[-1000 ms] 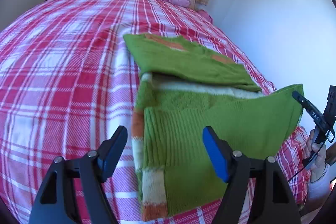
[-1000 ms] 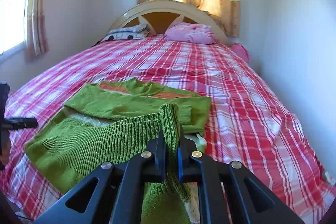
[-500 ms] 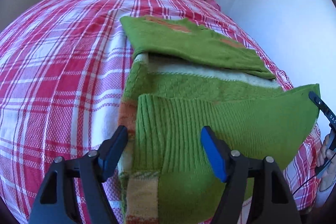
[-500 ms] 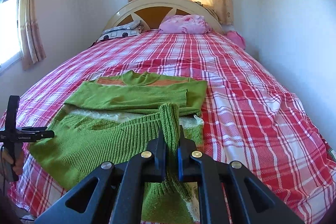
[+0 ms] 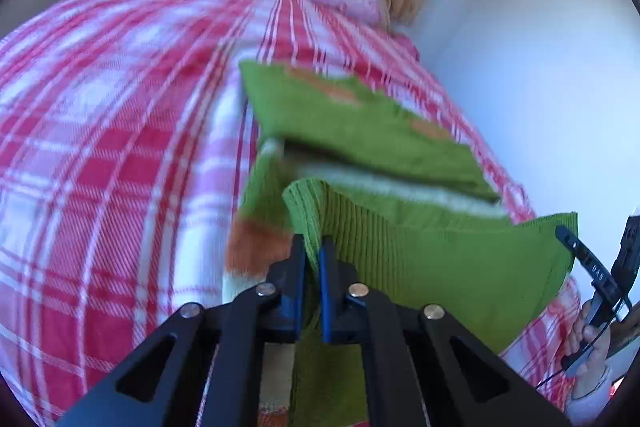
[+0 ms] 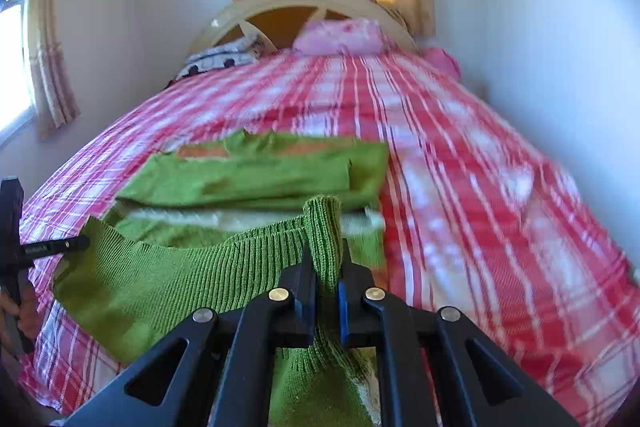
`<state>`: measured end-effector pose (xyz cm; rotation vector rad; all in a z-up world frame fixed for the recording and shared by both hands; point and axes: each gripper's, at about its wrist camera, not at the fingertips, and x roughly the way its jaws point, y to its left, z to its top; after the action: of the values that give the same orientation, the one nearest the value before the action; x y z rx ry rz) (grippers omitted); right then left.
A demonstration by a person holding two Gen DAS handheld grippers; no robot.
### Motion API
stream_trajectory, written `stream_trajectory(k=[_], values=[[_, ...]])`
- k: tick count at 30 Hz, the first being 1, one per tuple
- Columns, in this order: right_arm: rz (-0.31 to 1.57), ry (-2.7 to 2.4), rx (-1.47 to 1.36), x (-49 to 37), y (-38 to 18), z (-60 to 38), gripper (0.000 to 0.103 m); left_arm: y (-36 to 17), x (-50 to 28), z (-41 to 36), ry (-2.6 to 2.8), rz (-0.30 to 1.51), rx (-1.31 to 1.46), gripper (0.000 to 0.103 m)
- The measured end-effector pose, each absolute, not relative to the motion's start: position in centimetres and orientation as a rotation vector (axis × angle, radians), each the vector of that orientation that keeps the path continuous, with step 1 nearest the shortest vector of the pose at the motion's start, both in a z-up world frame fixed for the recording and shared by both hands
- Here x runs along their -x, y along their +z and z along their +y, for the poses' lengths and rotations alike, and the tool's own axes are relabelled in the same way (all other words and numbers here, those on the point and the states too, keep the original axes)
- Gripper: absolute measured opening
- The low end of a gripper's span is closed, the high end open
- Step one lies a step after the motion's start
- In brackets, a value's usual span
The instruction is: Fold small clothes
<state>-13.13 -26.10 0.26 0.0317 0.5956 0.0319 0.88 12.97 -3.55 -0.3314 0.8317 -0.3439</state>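
Sleeves already folded in. Left gripper, jaws just closed, and right gripper each pinch the green ribbed knit sweater hem; folding the hem forward, beyond the fingertips, remains.

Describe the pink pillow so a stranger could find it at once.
Start at the arched wooden headboard at the far end of the red plaid bed. The pink pillow leans against its right half. Its neighbour on the left, a folded cloth, is white with dark spots.
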Motion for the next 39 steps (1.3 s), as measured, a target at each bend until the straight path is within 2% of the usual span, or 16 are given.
stream_trajectory(k=[10,17,27,28,30,32,34,39], values=[[0.473,0.03,0.088,9.8,5.0,-24.2,0.007,1.1,-5.1,13.9,-0.315,0.749,0.372,0.006],[0.459,0.003,0.165,5.3,5.5,-23.9,0.007,2.3,-10.6,13.7,-0.271,0.726,0.366,0.006],[0.513,-0.029,0.208,-6.1,4.0,-24.5,0.007,1.9,-18.3,13.8,-0.21,0.749,0.331,0.003],[0.535,-0.028,0.21,-6.9,3.3,-24.5,0.007,1.3,-18.7,13.3,-0.241,0.778,0.305,0.005],[0.557,-0.023,0.217,-7.5,2.3,-24.3,0.007,0.2,-19.1,12.6,-0.267,0.833,0.257,0.021],[0.557,-0.026,0.241,-7.4,1.5,-24.0,0.007,-1.5,-19.3,11.8,-0.286,0.895,0.206,0.057],[0.562,-0.017,0.242,-7.0,0.8,-23.9,0.007,-2.8,-19.3,10.9,-0.321,0.923,0.177,0.063],[0.576,-0.004,0.223,-6.3,0.0,-24.1,0.007,-4.5,-18.9,9.2,-0.32,0.978,0.112,0.062]])
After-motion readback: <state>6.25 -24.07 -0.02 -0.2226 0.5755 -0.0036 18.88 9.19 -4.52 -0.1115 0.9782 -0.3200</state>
